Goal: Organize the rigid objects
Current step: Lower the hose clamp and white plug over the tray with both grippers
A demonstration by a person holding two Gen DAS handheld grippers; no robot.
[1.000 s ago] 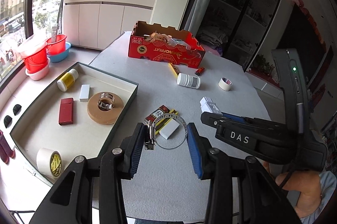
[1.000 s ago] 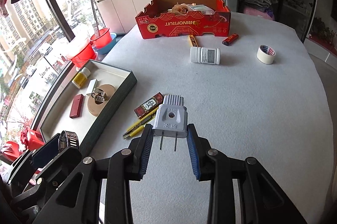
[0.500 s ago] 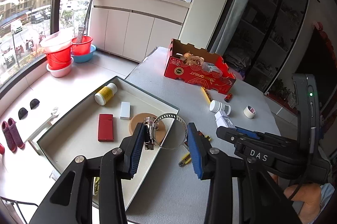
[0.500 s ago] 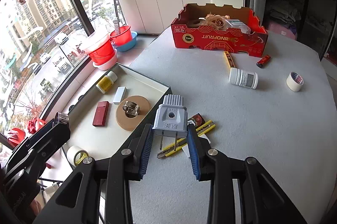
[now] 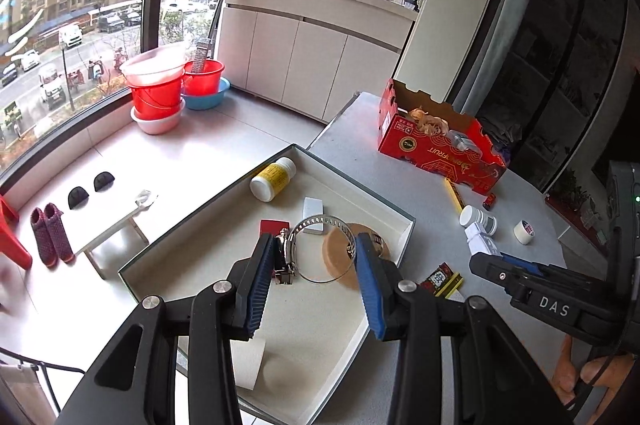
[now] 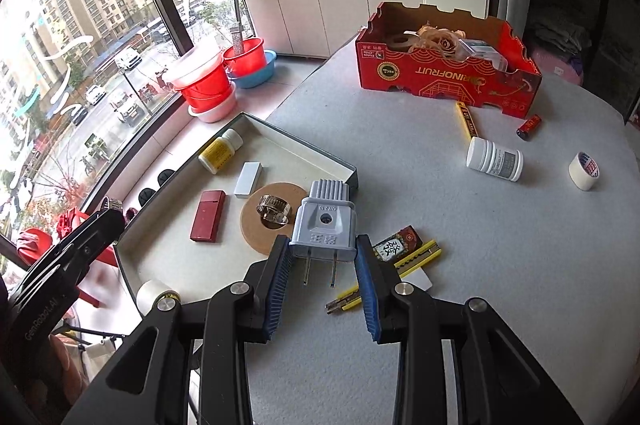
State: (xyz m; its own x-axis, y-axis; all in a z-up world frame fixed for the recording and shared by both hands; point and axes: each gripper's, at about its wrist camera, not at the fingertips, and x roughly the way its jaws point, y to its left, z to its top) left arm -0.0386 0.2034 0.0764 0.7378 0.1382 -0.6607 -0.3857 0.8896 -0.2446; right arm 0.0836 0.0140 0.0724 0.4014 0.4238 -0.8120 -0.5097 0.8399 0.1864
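My left gripper (image 5: 316, 249) is shut on a metal hose clamp (image 5: 283, 267) and holds it above the shallow white tray (image 5: 352, 181). In the tray lie a yellow-labelled bottle (image 5: 273, 179), a white block (image 5: 313, 205), a red lighter (image 6: 208, 215), a brown disc (image 6: 256, 229) with a second clamp (image 6: 272, 209) on it, and a tape roll (image 6: 154, 291). My right gripper (image 6: 322, 253) is shut on a grey two-pin plug (image 6: 324, 225), prongs pointing back at me. It hangs over the table just beside the tray's near right corner (image 6: 352, 173).
On the grey table sit a red cardboard box (image 6: 448, 77), a white bottle (image 6: 494, 159), a small tape roll (image 6: 584, 171), a red battery (image 6: 528, 127), a yellow bar (image 6: 466, 119), a yellow cutter (image 6: 416, 257) and a dark packet (image 6: 396, 243). Red buckets (image 5: 160, 93) stand on the floor.
My left gripper has carried the hose clamp leftward from above the table to above the tray. My right gripper has drifted left toward the tray with the plug still held.
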